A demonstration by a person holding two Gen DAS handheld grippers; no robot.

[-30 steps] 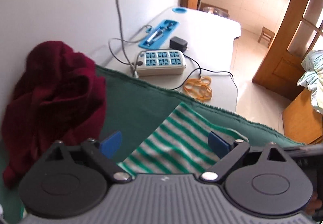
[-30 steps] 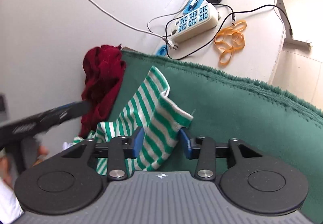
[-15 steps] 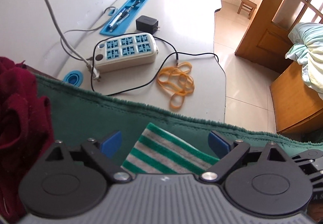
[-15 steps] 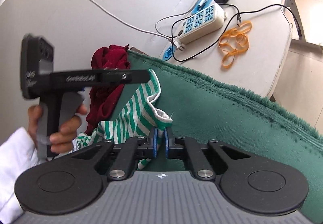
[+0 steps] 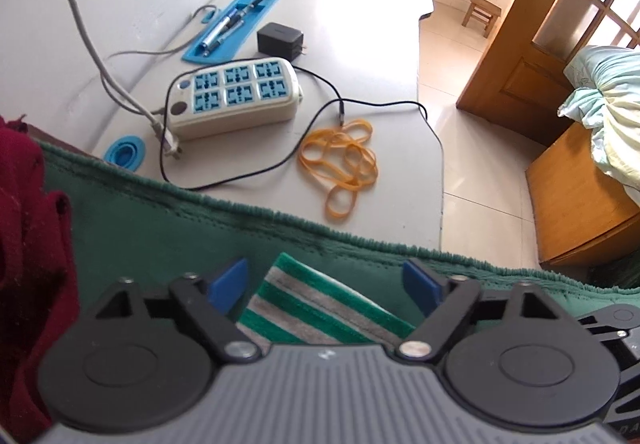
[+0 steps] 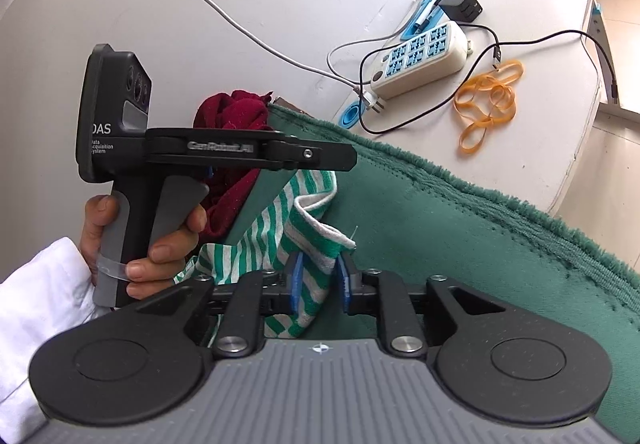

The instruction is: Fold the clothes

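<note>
A green-and-grey striped garment point(image 5: 312, 304) point(image 6: 276, 220) lies rumpled on a dark green mat point(image 5: 160, 228) point(image 6: 460, 228). My left gripper point(image 5: 324, 282) is open, its blue pads wide apart on either side of the striped cloth's corner. Seen from the right wrist, the left gripper point(image 6: 348, 160) hovers just above the cloth, held by a hand point(image 6: 168, 244). My right gripper point(image 6: 320, 284) has its jaws a narrow way apart, with a fold of the striped cloth near the cuff hanging between the pads. A dark red garment point(image 5: 28, 244) point(image 6: 236, 116) is bunched against the wall.
Beyond the mat's far edge, the white desk point(image 5: 360, 24) holds a power strip point(image 5: 236, 92), a black adapter point(image 5: 280, 40), cables, orange rubber bands point(image 5: 340, 164) and a blue pen tray point(image 5: 232, 24). A wooden door point(image 5: 540, 24) and a bed point(image 5: 600, 96) stand to the right.
The right gripper's pads closed half a second ago and now stand wider apart with striped cloth between them. The left gripper shifted toward the cloth's far corner and stays open.
</note>
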